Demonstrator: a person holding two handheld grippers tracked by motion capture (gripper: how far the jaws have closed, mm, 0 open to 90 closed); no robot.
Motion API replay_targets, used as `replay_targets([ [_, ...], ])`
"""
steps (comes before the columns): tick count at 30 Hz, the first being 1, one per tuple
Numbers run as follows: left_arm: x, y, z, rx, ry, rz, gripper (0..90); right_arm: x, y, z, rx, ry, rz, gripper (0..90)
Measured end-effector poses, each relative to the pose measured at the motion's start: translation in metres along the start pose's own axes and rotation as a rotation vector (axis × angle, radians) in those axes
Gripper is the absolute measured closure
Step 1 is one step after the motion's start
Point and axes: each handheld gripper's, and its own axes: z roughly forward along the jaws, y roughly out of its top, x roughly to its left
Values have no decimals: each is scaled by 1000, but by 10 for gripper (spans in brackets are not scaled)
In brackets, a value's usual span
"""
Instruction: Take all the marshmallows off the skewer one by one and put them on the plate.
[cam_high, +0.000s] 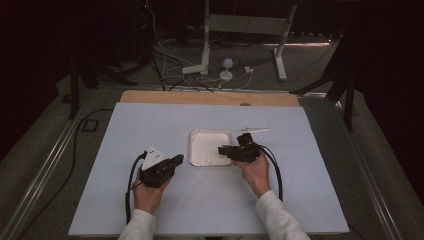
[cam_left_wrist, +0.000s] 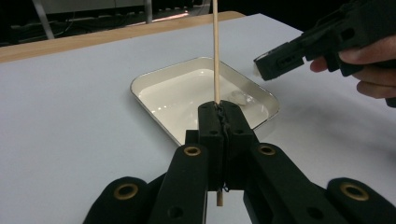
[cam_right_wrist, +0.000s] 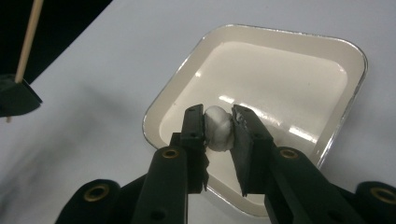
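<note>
A white square tray (cam_high: 207, 144) sits mid-table. My left gripper (cam_high: 179, 159) stands just left of it, shut on a thin wooden skewer (cam_left_wrist: 216, 46) that rises upright from its jaws (cam_left_wrist: 223, 109). My right gripper (cam_high: 221, 150) reaches over the tray's near right corner and is shut on a soft white lump (cam_right_wrist: 218, 128), held just above the tray rim (cam_right_wrist: 355, 51). From the left gripper view the right gripper (cam_left_wrist: 280, 59) hangs over the tray (cam_left_wrist: 154, 80). The right gripper view shows the skewer (cam_right_wrist: 28, 37) at far left.
A thin pale stick (cam_high: 252, 130) lies on the sheet beyond the right gripper. A small pale spot (cam_left_wrist: 240, 97) shows in the tray; I cannot tell what it is. The wooden table edge (cam_high: 210, 97) runs along the back, with cables and stand legs behind.
</note>
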Motion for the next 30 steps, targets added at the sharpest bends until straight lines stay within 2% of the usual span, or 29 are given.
replay_targets([
  [7,1,0,-1,-2,0,-4,897,1,-4,6,26,-6,-9,754],
  [9,1,0,-1,-2,0,-4,897,1,-5,8,39,-10,-9,727],
  [11,1,0,0,-1,-1,-4,897,1,-6,10,37,-32,-6,554],
  [13,1,0,0,-1,-2,-4,897,1,-6,11,34,-51,-10,438],
  [15,1,0,0,-1,-1,-5,897,1,-6,10,16,-68,-17,269],
  [16,1,0,0,-1,-1,-7,897,2,-6,9,7,-81,-26,253],
  [19,1,0,0,-4,2,-9,897,4,-6,5,-28,-80,-35,160],
  [23,1,0,0,-6,1,-20,896,7,-6,-2,-63,-48,-42,116],
  [30,-1,2,2,-10,-9,-33,896,10,-5,-17,-106,-15,-85,0],
])
